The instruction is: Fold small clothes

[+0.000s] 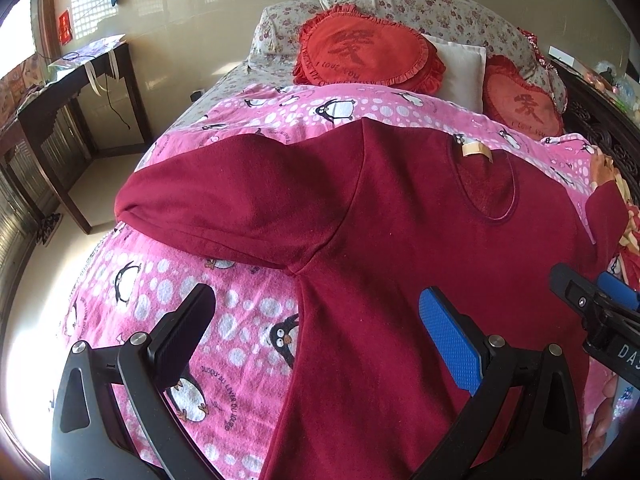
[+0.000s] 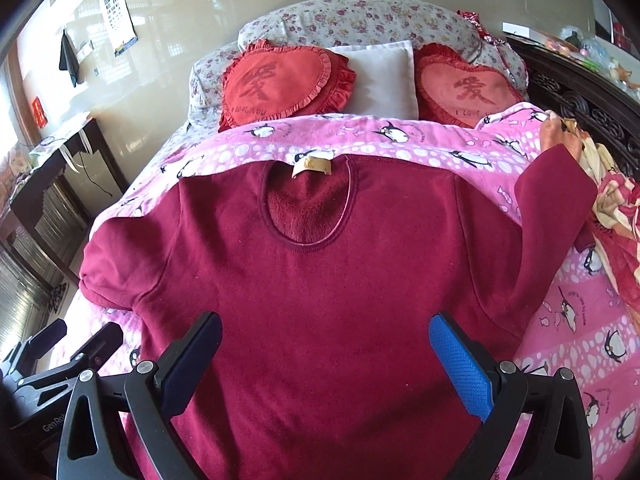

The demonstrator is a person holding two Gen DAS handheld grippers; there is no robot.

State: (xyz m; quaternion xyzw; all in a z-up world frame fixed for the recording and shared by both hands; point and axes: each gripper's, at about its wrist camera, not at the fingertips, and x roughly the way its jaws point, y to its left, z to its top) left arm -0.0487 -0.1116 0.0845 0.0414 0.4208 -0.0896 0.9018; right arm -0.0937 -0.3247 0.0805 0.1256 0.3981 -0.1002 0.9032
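Observation:
A dark red long-sleeved top (image 1: 400,240) lies flat, front up, on a pink penguin blanket (image 1: 208,304); it also shows in the right wrist view (image 2: 320,280). Its neck with a beige label (image 2: 313,167) points to the pillows. The left sleeve (image 1: 208,204) lies spread out to the left. The right sleeve (image 2: 556,200) runs out to the bed's right edge. My left gripper (image 1: 316,328) is open and empty above the top's left side. My right gripper (image 2: 326,356) is open and empty above the chest, and shows at the left wrist view's right edge (image 1: 592,300).
Two red heart cushions (image 2: 280,84) and a white pillow (image 2: 384,76) lie at the head of the bed. A crumpled floral cloth (image 2: 616,216) lies at the right edge by a dark carved bed frame (image 2: 580,104). A dark wooden desk (image 1: 68,96) stands left of the bed.

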